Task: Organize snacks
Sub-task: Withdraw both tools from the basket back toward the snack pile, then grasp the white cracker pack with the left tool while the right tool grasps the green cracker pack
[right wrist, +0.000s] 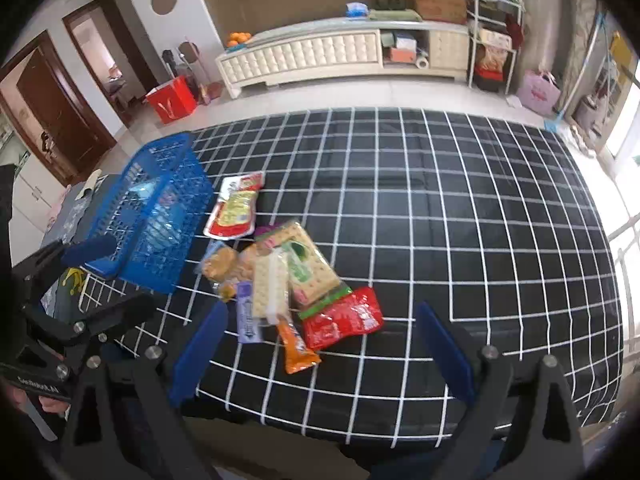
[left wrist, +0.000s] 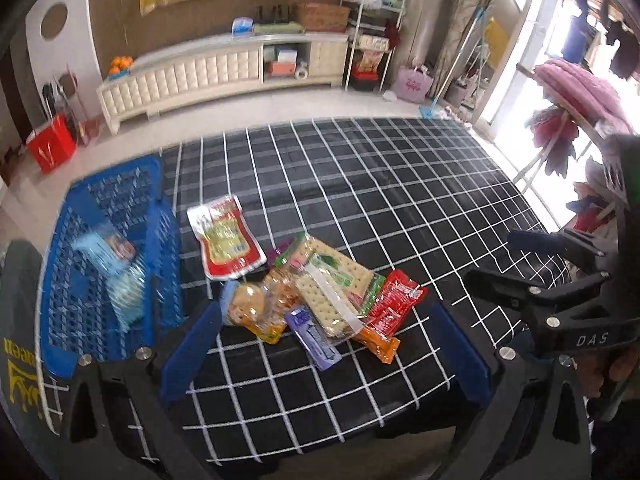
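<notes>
I see both my left hand-held gripper (left wrist: 324, 356) and right hand-held gripper (right wrist: 320, 354) spread wide and empty above the snack pile (right wrist: 288, 280), beside the blue basket (right wrist: 160, 216).

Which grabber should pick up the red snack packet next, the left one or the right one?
Probably the right gripper. It is open, and the red snack packet lies on the pile's right edge, just ahead between its fingers. The left gripper, also open, sits nearer the blue basket and faces the purple packet instead.

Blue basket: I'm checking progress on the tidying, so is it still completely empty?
No. The blue basket already holds a light blue snack packet, while the other snacks lie on the checked tablecloth.
</notes>
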A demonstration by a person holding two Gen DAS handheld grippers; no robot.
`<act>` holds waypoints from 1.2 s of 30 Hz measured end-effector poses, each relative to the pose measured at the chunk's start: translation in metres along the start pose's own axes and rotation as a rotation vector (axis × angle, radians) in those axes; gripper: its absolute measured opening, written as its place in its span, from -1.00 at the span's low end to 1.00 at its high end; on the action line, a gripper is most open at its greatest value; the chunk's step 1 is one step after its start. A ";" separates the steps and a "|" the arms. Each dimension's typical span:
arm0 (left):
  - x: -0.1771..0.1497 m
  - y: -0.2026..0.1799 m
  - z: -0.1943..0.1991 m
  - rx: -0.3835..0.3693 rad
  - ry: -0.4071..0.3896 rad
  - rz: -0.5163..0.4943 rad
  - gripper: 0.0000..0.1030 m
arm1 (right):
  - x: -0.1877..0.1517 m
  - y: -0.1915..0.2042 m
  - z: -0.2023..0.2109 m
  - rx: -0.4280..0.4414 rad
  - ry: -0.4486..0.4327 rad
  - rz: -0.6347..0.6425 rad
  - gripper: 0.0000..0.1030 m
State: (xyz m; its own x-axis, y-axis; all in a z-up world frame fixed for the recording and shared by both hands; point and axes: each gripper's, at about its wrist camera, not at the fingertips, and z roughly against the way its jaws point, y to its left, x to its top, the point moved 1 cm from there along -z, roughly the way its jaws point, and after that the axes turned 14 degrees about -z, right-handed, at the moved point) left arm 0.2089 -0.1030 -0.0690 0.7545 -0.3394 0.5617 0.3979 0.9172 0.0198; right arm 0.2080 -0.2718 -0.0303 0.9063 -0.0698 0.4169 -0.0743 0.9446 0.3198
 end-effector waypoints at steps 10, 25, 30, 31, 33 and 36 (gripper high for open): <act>0.007 -0.004 -0.067 -0.039 0.124 0.071 1.00 | 0.003 -0.037 -0.037 -0.013 0.052 -0.096 0.89; 0.001 0.002 -0.164 -0.007 0.327 0.134 0.63 | 0.005 -0.079 -0.079 -0.004 0.117 -0.187 0.89; 0.000 -0.002 -0.184 -0.005 0.364 0.108 0.18 | 0.002 -0.085 -0.083 -0.013 0.131 -0.192 0.89; 0.000 -0.002 -0.185 0.009 0.364 0.112 0.09 | 0.001 -0.085 -0.082 -0.015 0.132 -0.191 0.89; -0.001 0.002 -0.184 0.005 0.358 0.144 0.09 | 0.003 -0.085 -0.081 -0.017 0.128 -0.191 0.89; -0.003 0.005 -0.181 -0.014 0.348 0.144 -0.03 | 0.004 -0.083 -0.077 -0.019 0.124 -0.188 0.89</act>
State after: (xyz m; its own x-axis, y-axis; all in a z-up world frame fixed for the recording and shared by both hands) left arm 0.3026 -0.1351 -0.2201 0.9345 -0.2595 0.2435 0.2797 0.9587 -0.0518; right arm 0.2499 -0.3252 -0.1207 0.9478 -0.2059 0.2433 0.1070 0.9246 0.3657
